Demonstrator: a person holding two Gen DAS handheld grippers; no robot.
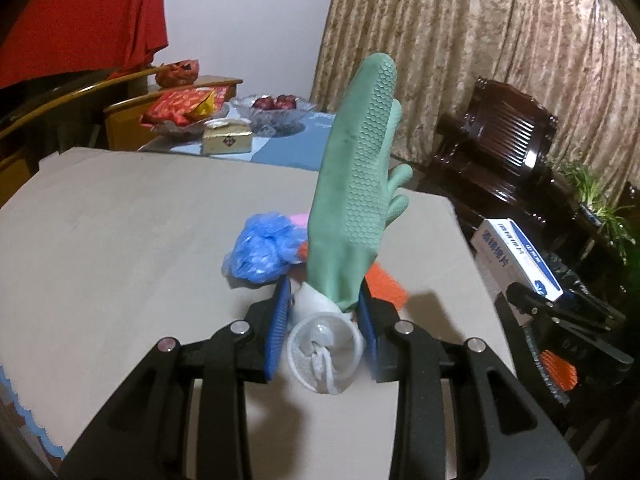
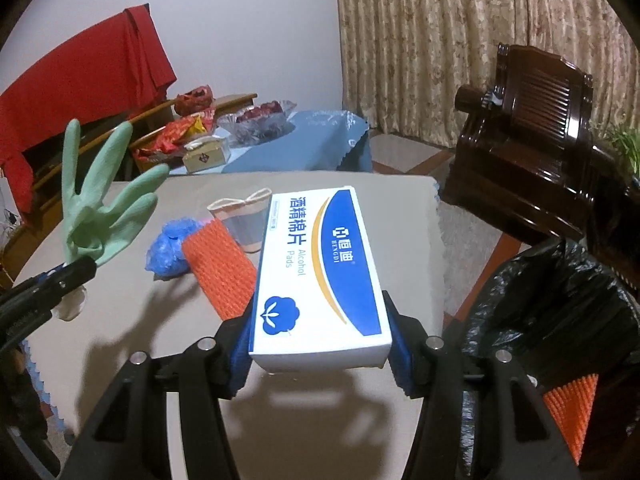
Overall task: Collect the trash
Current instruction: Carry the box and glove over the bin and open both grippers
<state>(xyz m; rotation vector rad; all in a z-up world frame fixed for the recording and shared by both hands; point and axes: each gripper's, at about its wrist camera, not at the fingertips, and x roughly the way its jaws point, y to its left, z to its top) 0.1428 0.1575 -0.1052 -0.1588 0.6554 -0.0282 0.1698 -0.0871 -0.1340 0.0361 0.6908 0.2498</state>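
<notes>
My left gripper (image 1: pixel 324 312): fingers closed on the cuff of a green rubber glove (image 1: pixel 356 184), which stood upright above the beige table (image 1: pixel 120 240). My right gripper (image 2: pixel 320 340): pads clamped on both sides of a blue-and-white alcohol pads box (image 2: pixel 320 272), held clear of the table. Ahead of the right gripper: an orange ribbed piece (image 2: pixel 218 268), a crumpled blue plastic bag (image 2: pixel 168 252), a paper cup (image 2: pixel 240 220). To its right: a black trash bag (image 2: pixel 560 320), mouth open.
</notes>
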